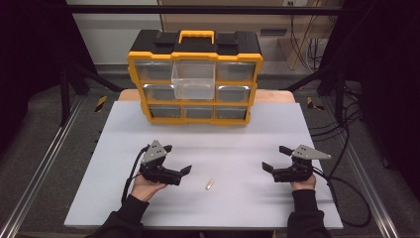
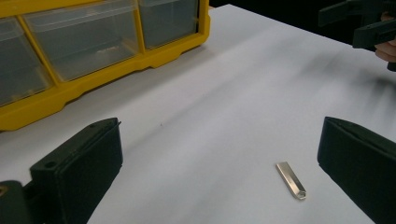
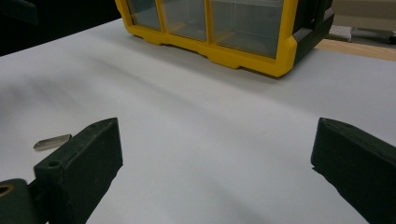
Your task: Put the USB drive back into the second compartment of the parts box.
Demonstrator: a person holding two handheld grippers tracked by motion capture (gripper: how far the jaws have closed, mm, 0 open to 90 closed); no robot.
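A small flat metal tab point(image 1: 209, 185) lies on the white table between my two hands; it appears close up as the tab point(image 2: 291, 180) and again as the tab point(image 3: 52, 142). My left gripper point(image 1: 177, 159) is open just left of it, jaws wide with nothing between them. On the right, my right gripper point(image 1: 275, 157) is open too and holds nothing. A yellow and black drawer organizer point(image 1: 194, 78) stands at the back, with its top middle clear drawer point(image 1: 193, 79) pulled out. The organizer point(image 2: 93, 60) also shows ahead of the left jaws, and the organizer point(image 3: 224, 28) ahead of the right.
The white tabletop point(image 1: 208, 148) spans the scene, with a wooden edge point(image 1: 277, 95) behind it. Metal rails run along both sides of the table. Cables point(image 1: 346, 193) trail off at the right. The right gripper point(image 2: 364, 23) shows far off in the left gripper view.
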